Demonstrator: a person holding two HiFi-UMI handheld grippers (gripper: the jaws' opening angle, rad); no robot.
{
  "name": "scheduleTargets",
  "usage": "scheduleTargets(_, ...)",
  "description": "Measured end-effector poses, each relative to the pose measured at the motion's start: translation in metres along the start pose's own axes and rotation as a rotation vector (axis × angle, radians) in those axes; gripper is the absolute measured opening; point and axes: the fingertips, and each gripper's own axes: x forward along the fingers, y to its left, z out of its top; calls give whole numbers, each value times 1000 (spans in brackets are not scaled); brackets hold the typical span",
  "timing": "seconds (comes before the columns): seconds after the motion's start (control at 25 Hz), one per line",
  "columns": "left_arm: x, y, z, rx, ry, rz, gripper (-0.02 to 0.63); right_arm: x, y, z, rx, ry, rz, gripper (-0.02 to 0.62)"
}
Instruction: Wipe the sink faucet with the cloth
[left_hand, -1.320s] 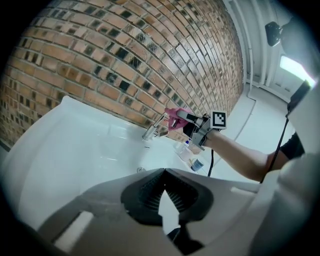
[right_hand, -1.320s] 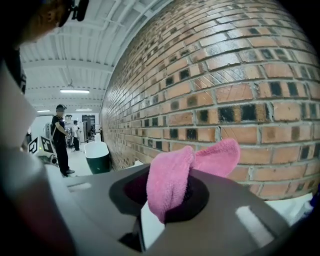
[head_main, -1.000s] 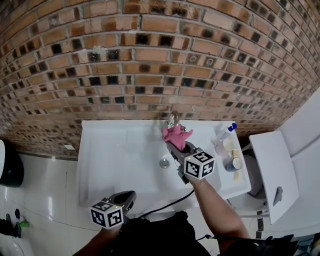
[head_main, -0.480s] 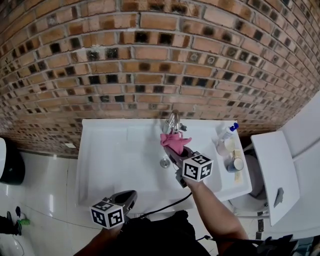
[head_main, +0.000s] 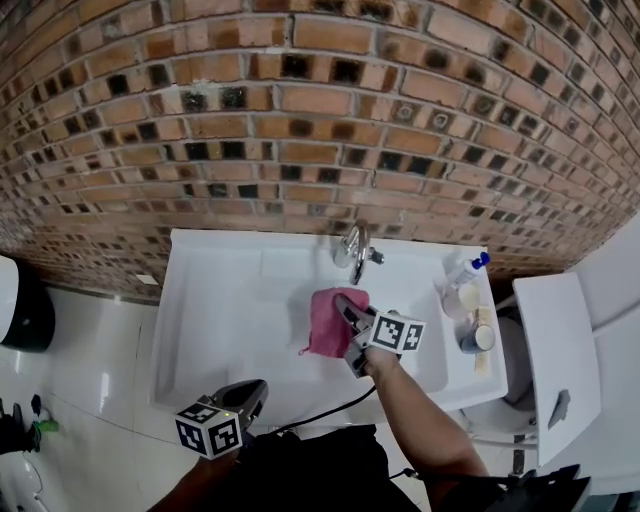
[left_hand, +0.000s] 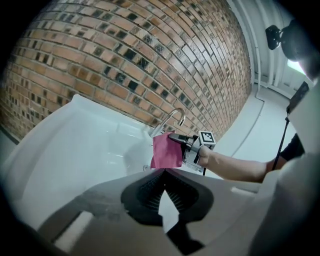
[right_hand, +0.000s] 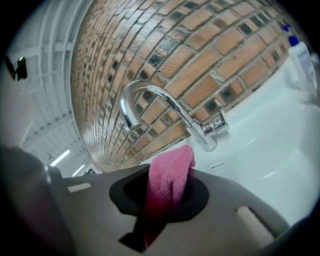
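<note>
cloth (head_main: 326, 322) | pinched in right gripper (head_main: 345, 304) | near faucet (head_main: 352, 243)

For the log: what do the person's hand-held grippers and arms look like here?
The left hand-held gripper and right hand-held gripper are dark grey with ribbed black pads. Each carries a white cube with black square markers. A black cable runs by the bare right forearm. Clothing is black.

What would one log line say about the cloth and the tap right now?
right gripper: shut on pink cloth | pink cloth: hanging over sink, apart from faucet | left gripper: shut, empty, by sink front
</note>
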Motion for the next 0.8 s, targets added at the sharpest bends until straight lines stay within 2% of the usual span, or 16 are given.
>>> scheduleTargets(0.12, -7, 9, 1, -20, -6, 47, 5, 18, -18, 1, 163, -81, 21, 55)
scheduleTargets(0.24, -12, 19, 4, -36, -8, 93, 5, 35, -32, 6, 247, -148, 28, 55)
scheduleTargets(0.4, -13, 31, 8, -53, -3, 140, 5, 55, -45, 20, 325, -231, 75, 55)
scheduleTargets(0.56, -8, 36, 8, -62, 19, 165, 4, 70, -67, 36, 399, -303, 77, 55)
scheduleTargets(0.8, 1, 44, 15, -74, 27, 184, 4, 82, -86, 49, 415, -314, 59, 55)
